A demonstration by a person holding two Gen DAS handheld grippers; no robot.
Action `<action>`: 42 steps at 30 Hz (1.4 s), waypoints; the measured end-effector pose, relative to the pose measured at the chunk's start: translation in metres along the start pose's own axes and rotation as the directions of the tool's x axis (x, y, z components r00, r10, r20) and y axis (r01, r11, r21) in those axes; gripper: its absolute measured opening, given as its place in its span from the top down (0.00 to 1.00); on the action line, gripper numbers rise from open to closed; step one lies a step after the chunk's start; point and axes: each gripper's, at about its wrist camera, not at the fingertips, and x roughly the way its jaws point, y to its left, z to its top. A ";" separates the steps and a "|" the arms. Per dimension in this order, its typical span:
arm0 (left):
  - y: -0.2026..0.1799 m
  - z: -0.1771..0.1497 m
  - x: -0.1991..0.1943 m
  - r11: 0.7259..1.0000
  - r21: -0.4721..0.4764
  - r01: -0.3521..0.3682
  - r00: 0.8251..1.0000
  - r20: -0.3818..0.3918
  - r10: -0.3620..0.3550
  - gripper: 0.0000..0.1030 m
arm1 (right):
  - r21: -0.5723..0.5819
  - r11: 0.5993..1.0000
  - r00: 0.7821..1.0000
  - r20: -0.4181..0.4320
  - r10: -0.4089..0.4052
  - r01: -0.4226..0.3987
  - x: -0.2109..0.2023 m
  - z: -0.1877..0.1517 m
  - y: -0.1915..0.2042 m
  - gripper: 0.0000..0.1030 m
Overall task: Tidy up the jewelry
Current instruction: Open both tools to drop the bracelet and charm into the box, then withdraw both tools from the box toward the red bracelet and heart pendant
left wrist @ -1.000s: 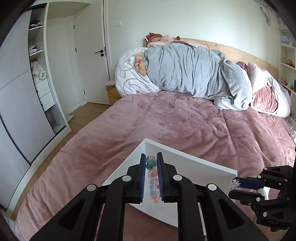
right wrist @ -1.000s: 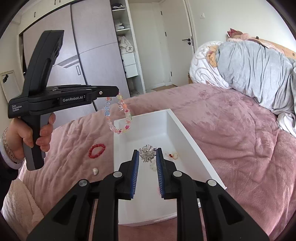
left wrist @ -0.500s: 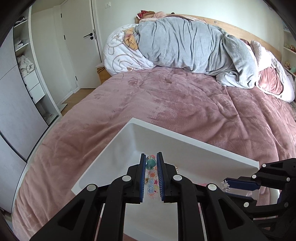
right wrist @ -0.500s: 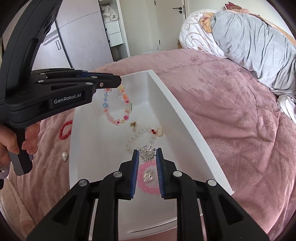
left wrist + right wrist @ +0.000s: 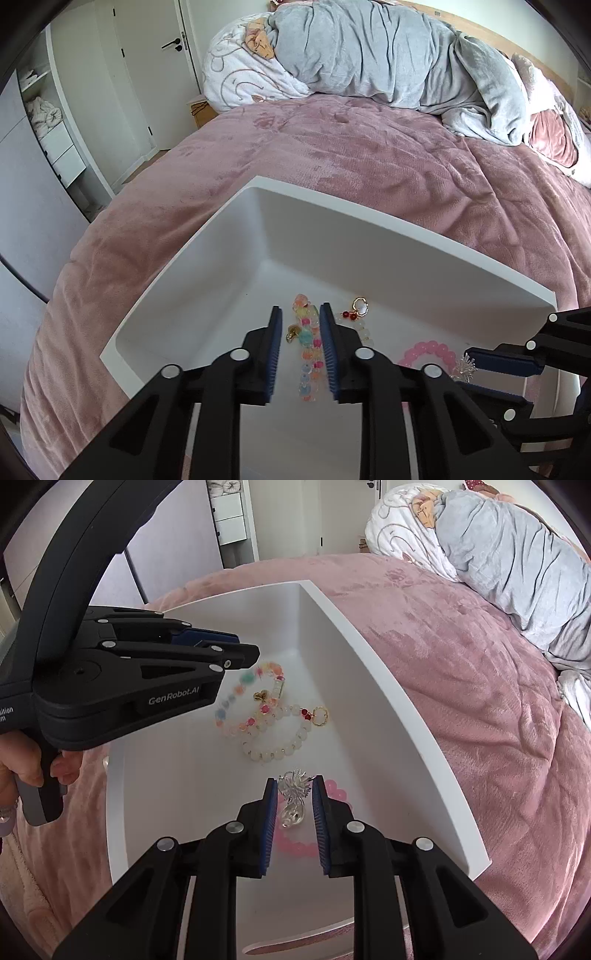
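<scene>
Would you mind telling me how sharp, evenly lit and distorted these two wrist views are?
Left wrist view: sharp, soft daylight, fisheye bowing the white tray rim, dark corners. Right wrist view: equally sharp, beaded bracelet crisp, faint shadows inside the tray, the bed curving strongly.

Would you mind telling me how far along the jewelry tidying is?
Done: the white bead bracelet and pink bracelet lie in the white tray. In hand: the left tool has just been opening, the colourful bracelet lying loose between its jaws; the right tool holds the silver brooch over the tray. Left: release the brooch.
</scene>
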 end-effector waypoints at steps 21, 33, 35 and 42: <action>0.090 -0.029 -0.119 0.979 -0.203 -0.021 0.970 0.233 0.070 0.10 | 0.003 0.997 0.936 0.345 -0.068 0.072 -0.075 0.012 0.040 0.20; 0.155 -0.109 -0.184 0.920 -0.356 -0.164 0.898 0.333 0.289 0.07 | -0.168 0.980 0.852 0.523 -0.006 0.109 -0.119 -0.001 0.099 0.08; 0.156 -0.123 -0.189 0.916 -0.354 -0.189 0.878 0.357 0.319 0.05 | -0.212 0.971 0.852 0.524 0.017 0.111 -0.119 -0.003 0.110 0.08; 0.157 -0.161 -0.163 0.907 -0.338 -0.251 0.874 0.325 0.363 0.04 | -0.359 0.930 0.862 0.493 0.118 0.078 -0.107 -0.012 0.151 0.08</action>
